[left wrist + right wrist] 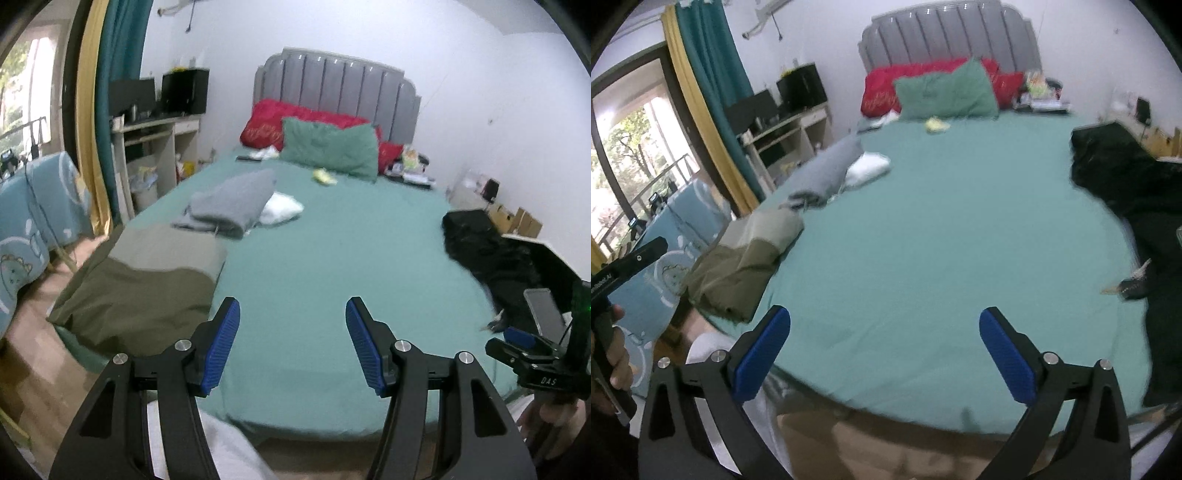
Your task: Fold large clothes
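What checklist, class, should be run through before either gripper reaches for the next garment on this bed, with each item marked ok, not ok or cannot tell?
1. Left gripper open and empty: ok.
2. Right gripper open and empty: ok.
3. Middle of the green sheet free for folding: ok.
4. Black garment unfolded, at the bed's right edge: ok.
5. Olive garment and grey garment already folded: ok.
6. Black garment fully on the bed: cannot tell.

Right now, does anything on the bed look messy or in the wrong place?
Yes. A black garment lies crumpled at the bed's right edge, unlike the folded olive garment and folded grey garment on the left. A small yellow thing sits loose on the green sheet near the pillows; too blurry to identify.
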`<state>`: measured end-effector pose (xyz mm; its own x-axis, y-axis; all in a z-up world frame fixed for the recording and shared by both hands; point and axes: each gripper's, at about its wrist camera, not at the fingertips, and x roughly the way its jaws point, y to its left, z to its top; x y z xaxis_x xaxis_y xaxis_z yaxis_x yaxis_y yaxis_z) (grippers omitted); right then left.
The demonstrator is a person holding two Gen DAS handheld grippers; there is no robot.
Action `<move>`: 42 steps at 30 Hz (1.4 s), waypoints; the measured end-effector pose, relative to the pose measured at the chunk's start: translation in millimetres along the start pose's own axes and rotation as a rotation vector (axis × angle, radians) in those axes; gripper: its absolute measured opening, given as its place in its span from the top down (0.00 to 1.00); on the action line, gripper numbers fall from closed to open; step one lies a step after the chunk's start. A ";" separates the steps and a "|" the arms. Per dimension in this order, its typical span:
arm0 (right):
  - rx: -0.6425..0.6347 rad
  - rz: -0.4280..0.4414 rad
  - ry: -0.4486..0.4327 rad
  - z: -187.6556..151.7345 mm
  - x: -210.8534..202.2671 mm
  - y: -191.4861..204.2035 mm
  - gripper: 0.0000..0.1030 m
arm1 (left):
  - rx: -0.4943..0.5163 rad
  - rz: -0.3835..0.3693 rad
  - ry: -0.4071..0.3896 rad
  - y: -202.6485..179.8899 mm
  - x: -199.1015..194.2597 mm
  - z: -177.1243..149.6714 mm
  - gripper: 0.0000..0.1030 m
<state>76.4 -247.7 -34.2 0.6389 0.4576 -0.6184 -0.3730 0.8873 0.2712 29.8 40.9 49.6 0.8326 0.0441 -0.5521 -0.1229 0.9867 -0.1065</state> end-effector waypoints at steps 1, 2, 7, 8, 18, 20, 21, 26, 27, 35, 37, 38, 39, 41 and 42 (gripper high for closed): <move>-0.003 -0.019 -0.029 3.5 -12.5 -2.0 0.01 | 0.004 0.007 -0.016 -4.2 -4.7 2.5 0.39; -0.003 -0.030 -0.050 6.0 -20.4 -2.9 0.01 | 0.008 0.018 -0.033 -7.7 -9.8 5.5 0.39; -0.001 -0.091 -0.169 20.4 -65.7 -3.7 0.01 | 0.070 -0.046 -0.067 -26.2 -30.8 17.4 0.39; -0.007 -0.103 -0.189 23.0 -74.3 -1.9 0.01 | 0.092 -0.034 -0.088 -31.1 -36.9 18.6 0.39; -0.072 -0.193 -0.377 36.0 -146.7 28.3 0.01 | 0.138 0.002 -0.317 -53.2 -103.3 30.4 0.27; -0.103 -0.214 -0.403 36.7 -157.1 36.8 0.01 | 0.126 -0.002 -0.353 -52.4 -110.8 30.6 0.25; -0.114 -0.219 -0.411 36.8 -159.3 39.4 0.01 | 0.120 -0.004 -0.366 -51.6 -112.5 30.7 0.25; -0.130 -0.247 -0.455 35.1 -166.8 49.1 0.01 | 0.084 -0.039 -0.391 -44.9 -111.1 27.1 0.20; -0.132 -0.259 -0.455 35.2 -164.8 50.3 0.01 | 0.081 -0.048 -0.390 -43.4 -109.0 26.0 0.20; -0.144 -0.280 -0.402 33.9 -131.6 53.9 0.01 | 0.087 -0.033 -0.362 -28.3 -89.1 18.0 0.20; -0.152 -0.273 -0.386 31.8 -123.1 57.5 0.01 | 0.073 -0.045 -0.355 -21.7 -86.2 17.8 0.20; -0.155 -0.269 -0.380 31.5 -120.3 59.2 0.01 | 0.065 -0.046 -0.349 -18.7 -83.3 17.7 0.20; -0.159 -0.263 -0.372 32.1 -115.2 60.4 0.01 | 0.060 -0.041 -0.343 -16.1 -80.8 17.1 0.20; -0.164 -0.256 -0.364 30.8 -109.8 62.4 0.01 | 0.058 -0.029 -0.329 -12.4 -74.5 16.6 0.20; -0.163 -0.251 -0.357 30.2 -106.7 62.9 0.01 | 0.056 -0.024 -0.320 -10.9 -71.4 16.0 0.20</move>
<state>5.1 -239.0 71.1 0.9041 0.2460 -0.3494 -0.2596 0.9657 0.0084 -19.7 29.5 103.4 0.9635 0.0586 -0.2613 -0.0785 0.9947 -0.0663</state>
